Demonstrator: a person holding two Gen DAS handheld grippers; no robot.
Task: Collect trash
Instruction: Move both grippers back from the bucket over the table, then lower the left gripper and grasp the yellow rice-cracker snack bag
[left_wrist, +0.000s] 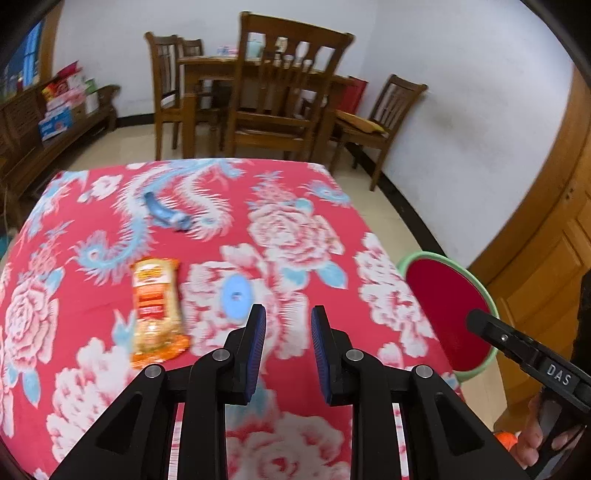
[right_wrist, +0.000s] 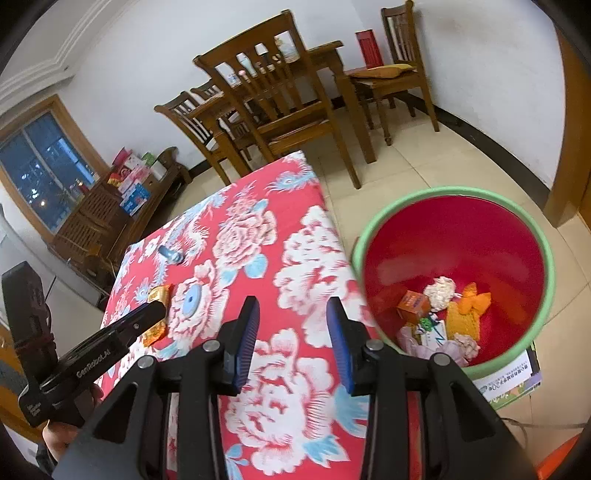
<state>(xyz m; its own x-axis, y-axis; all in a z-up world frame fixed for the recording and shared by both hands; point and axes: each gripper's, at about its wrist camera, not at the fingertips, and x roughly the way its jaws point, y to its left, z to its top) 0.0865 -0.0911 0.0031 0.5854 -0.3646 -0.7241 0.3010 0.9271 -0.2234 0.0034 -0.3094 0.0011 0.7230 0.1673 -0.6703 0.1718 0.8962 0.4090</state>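
Left wrist view: we are looking over a counter (left_wrist: 332, 206) draped in red floral cloth. An orange snack wrapper (left_wrist: 157, 310), a blue disc (left_wrist: 236, 295) and a crumpled blue wrapper (left_wrist: 168, 216) are lying on it, well apart from our tongs, and nothing is standing in the way. Wooden chairs (left_wrist: 284, 88) are standing beyond. The red bin (right_wrist: 454, 258) with its green rim is sitting on the floor just beside the counter, with trash (right_wrist: 439, 317) lying inside. Our left tongs (left_wrist: 288, 339) are hovering empty, jaws slightly parted. Our right tongs (right_wrist: 291, 339) are hanging released, gripping nothing.
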